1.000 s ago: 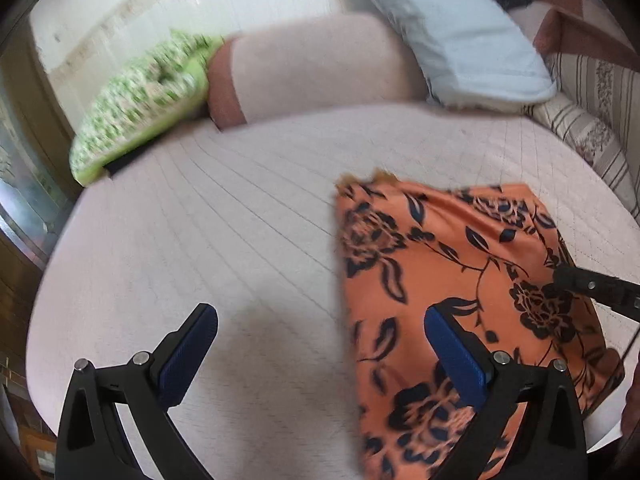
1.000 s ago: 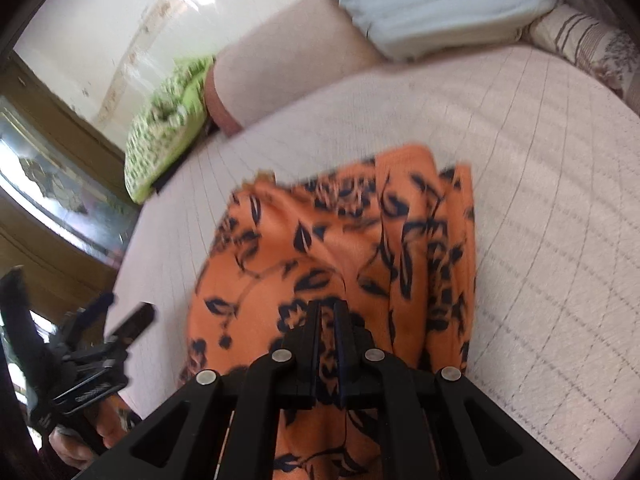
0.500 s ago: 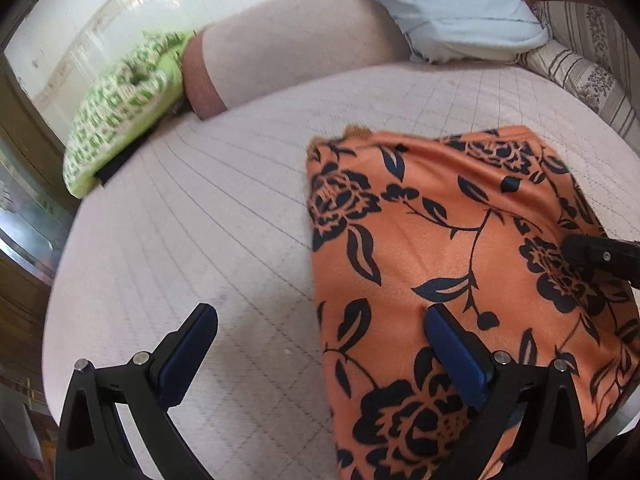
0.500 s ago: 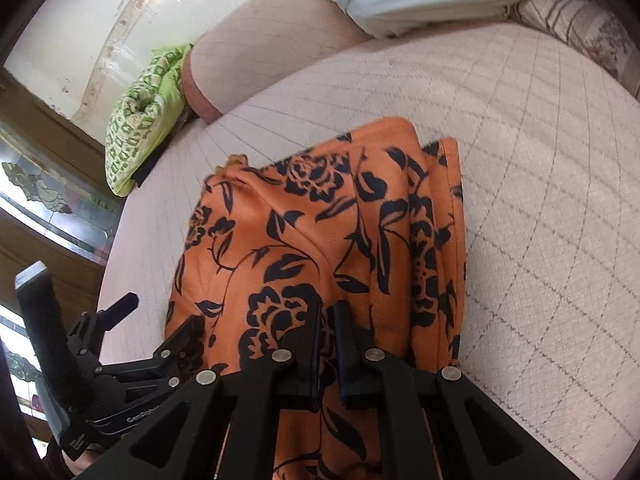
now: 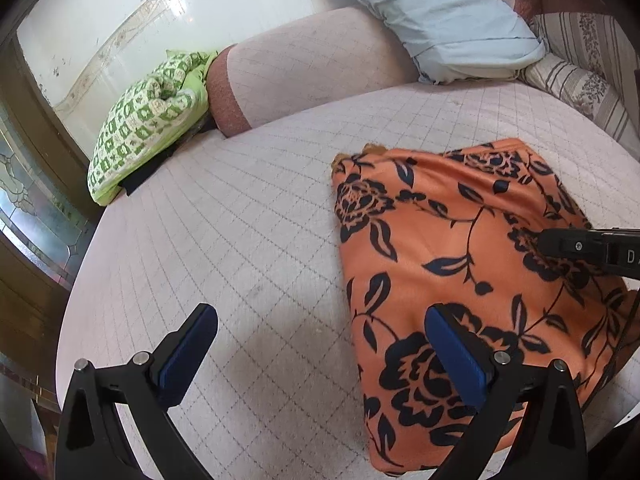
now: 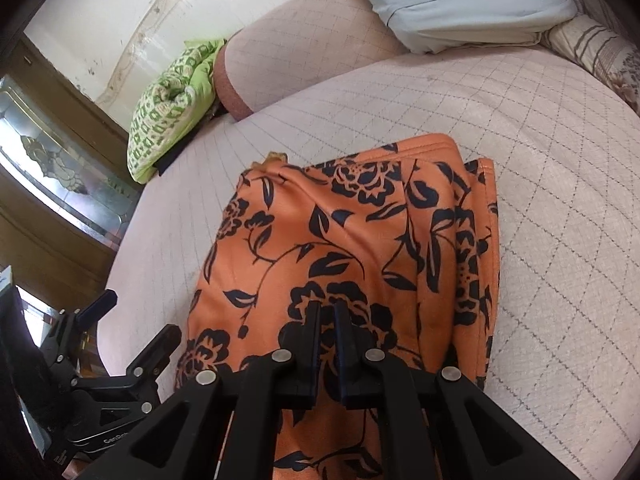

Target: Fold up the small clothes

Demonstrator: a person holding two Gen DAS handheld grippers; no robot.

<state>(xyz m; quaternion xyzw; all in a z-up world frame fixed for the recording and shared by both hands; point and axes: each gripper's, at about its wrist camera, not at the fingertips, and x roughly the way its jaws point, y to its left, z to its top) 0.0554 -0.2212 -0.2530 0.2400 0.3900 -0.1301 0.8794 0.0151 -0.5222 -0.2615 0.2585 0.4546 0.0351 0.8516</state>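
Note:
An orange garment with a black flower print (image 5: 460, 248) lies folded on the pink quilted bed (image 5: 240, 240). It also shows in the right wrist view (image 6: 340, 240), with a folded strip along its right edge. My left gripper (image 5: 320, 344) is open, its right finger over the garment's near left part and its left finger over bare bed. My right gripper (image 6: 327, 312) is shut on the garment's near edge. The right gripper also shows at the right of the left wrist view (image 5: 560, 242).
A green patterned cushion (image 5: 148, 120) lies at the bed's far left. A pink bolster (image 5: 312, 68) and a pale blue pillow (image 5: 440, 16) lie along the back. Striped cushions (image 5: 580, 80) are at the far right. A wooden door with glass (image 6: 60, 168) stands left.
Both grippers have drawn back toward the bed's near edge. The garment has flattened and sits lower in view. The right gripper stays shut on it.

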